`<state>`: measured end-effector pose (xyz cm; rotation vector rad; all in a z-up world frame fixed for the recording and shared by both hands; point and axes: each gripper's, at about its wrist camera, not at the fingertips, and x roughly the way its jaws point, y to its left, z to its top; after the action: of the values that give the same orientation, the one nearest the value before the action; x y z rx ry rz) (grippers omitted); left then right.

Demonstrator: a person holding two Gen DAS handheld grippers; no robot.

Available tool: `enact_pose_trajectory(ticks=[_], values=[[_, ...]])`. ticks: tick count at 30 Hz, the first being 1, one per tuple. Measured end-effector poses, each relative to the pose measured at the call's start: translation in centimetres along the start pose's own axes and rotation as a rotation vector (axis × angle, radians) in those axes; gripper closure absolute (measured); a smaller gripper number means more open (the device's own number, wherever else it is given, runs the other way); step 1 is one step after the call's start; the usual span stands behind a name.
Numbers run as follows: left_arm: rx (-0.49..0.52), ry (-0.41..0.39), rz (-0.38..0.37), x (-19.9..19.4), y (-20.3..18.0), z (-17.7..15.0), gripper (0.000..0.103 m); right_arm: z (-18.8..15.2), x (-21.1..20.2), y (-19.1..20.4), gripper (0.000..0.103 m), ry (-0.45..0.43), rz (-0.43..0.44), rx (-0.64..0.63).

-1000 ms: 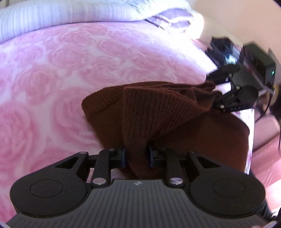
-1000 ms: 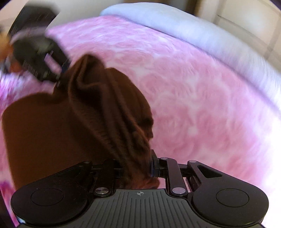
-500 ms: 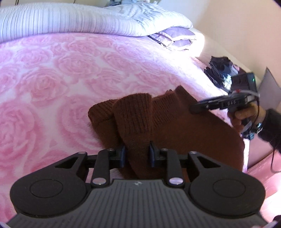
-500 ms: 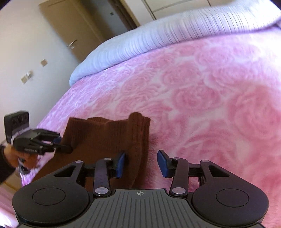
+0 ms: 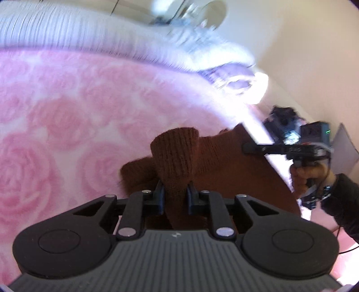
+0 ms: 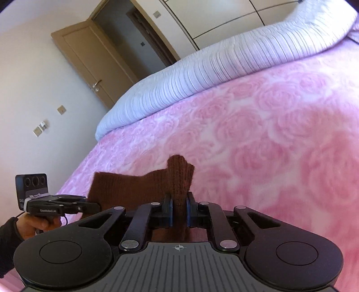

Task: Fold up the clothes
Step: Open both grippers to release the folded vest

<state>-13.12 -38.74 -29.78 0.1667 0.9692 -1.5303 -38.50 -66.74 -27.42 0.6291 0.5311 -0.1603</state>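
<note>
A brown knitted sweater (image 5: pixel 226 170) lay on the bed near one side edge, its body spread flat on the pink rose-patterned blanket (image 5: pixel 67 125). Two ribbed parts of it stood up from the rest. The left hand-held gripper (image 5: pixel 175 197) was clamped on one of these, a thick fold of rib knit rising between its fingers (image 5: pixel 159 197). The right hand-held gripper (image 6: pixel 178 212) was likewise closed on a narrow ribbed strip of the sweater (image 6: pixel 179 179), which stood upright between its blue-padded fingers (image 6: pixel 168 212). Each gripper also showed from the side in the other's view, held by a bare hand in a dark sleeve, beside the sweater at the edge of the bed: the right one (image 5: pixel 253 148) with its tips against the cloth, the left one (image 6: pixel 89 205) at the sweater's corner.

The blanket covered most of the bed. Along its far end lay a long white ribbed bolster (image 6: pixel 224 74), and in the left view, which was blurred, a pale lilac pillow (image 5: pixel 233 76) sat at the bolster's end near the bed's corner. Beyond the bed the right view showed a white wall with switch plates (image 6: pixel 41 129), a brown door (image 6: pixel 89 60) standing open on a dark doorway, and pale wardrobe fronts (image 6: pixel 213 20). The left view showed a cream wall (image 5: pixel 303 56) beside the bed.
</note>
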Motion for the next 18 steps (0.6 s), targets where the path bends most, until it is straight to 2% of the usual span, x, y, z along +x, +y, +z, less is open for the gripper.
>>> enact_pose_trajectory(ticks=[2, 5, 8, 12, 15, 17, 18], values=[[-0.023, 0.024, 0.017, 0.9, 0.7, -0.3, 0.081, 0.3, 1.6, -0.1, 0.093, 0.035, -0.033, -0.024], [-0.038, 0.006, 0.032, 0.4, 0.8, -0.5, 0.076, 0.0, 2.9, -0.3, 0.09, 0.082, -0.08, -0.032], [-0.026, -0.023, 0.064, -1.6, 0.3, -0.8, 0.074, -0.6, 1.0, 0.7, 0.077, 0.04, -0.121, -0.055], [-0.012, -0.073, 0.105, -5.6, -0.5, -1.9, 0.075, -2.4, -3.4, 5.0, 0.076, -0.002, -0.189, -0.193], [0.017, -0.106, 0.036, -9.0, -1.6, -4.0, 0.072, -4.5, -6.7, 8.7, 0.074, -0.036, -0.195, -0.271], [0.079, -0.116, -0.043, -10.7, -2.6, -5.8, 0.059, -6.8, -8.1, 11.0, 0.065, -0.038, -0.164, -0.309], [0.118, -0.118, -0.078, -11.4, -3.3, -6.9, 0.056, -7.9, -8.7, 12.2, 0.061, -0.038, -0.147, -0.327]])
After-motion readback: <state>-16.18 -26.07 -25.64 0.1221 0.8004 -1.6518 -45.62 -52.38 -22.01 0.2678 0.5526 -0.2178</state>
